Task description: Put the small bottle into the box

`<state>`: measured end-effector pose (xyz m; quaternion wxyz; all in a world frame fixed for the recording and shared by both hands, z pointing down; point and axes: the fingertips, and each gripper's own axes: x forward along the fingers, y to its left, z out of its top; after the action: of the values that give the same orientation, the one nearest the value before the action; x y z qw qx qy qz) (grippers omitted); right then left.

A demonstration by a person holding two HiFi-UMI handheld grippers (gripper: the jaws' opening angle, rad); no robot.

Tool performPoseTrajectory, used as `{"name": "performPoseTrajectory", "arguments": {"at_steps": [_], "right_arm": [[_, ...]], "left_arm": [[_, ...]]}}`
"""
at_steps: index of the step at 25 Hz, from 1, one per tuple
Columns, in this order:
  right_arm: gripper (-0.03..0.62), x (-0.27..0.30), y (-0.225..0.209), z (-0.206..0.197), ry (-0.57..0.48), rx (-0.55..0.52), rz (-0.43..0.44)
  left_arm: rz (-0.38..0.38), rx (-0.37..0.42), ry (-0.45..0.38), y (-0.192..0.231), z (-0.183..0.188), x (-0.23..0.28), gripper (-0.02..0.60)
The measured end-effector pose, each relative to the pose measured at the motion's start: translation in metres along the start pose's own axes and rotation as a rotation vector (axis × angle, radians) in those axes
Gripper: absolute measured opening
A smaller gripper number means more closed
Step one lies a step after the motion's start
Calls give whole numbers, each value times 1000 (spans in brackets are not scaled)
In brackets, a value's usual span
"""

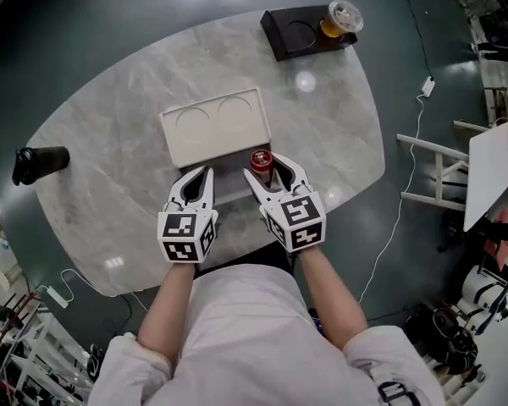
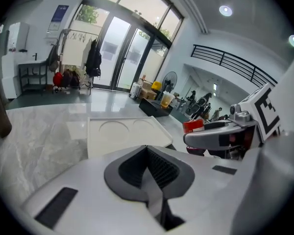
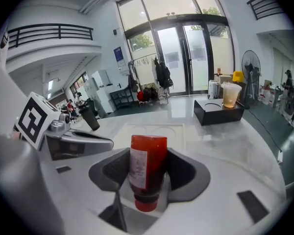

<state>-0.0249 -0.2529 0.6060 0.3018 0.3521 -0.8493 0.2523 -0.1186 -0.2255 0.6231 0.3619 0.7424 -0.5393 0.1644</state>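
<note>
The small red bottle point(image 1: 261, 162) is clamped between the jaws of my right gripper point(image 1: 268, 170), just off the near right corner of the white box point(image 1: 216, 129). In the right gripper view the bottle point(image 3: 147, 168) stands between the dark pads of that gripper point(image 3: 148, 156), its cap end toward the camera, with the box point(image 3: 159, 130) lying beyond it. My left gripper point(image 1: 201, 179) hovers at the box's near edge, its jaws together with nothing in them. In the left gripper view its pads point(image 2: 159, 170) meet, and the box point(image 2: 122, 131) shows two round recesses.
A black box point(image 1: 309, 32) with a cup of yellow drink point(image 1: 342, 18) sits at the marble table's far edge. A black bottle point(image 1: 41, 162) stands at the left rim. A white rack point(image 1: 483, 172) and a cable point(image 1: 405, 193) are on the floor to the right.
</note>
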Motion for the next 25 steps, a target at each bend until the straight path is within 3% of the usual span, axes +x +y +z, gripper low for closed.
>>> {"name": "performPoseTrajectory", "arguments": {"at_steps": [10,25], "right_arm": [[236,34,-4,-40,171,110,4],[236,62,-7,-75,333,115,-18]], "left_arm": [[36,-37,57,16,-27,1,21],[40,-46,112,17,-45,15,20]]}}
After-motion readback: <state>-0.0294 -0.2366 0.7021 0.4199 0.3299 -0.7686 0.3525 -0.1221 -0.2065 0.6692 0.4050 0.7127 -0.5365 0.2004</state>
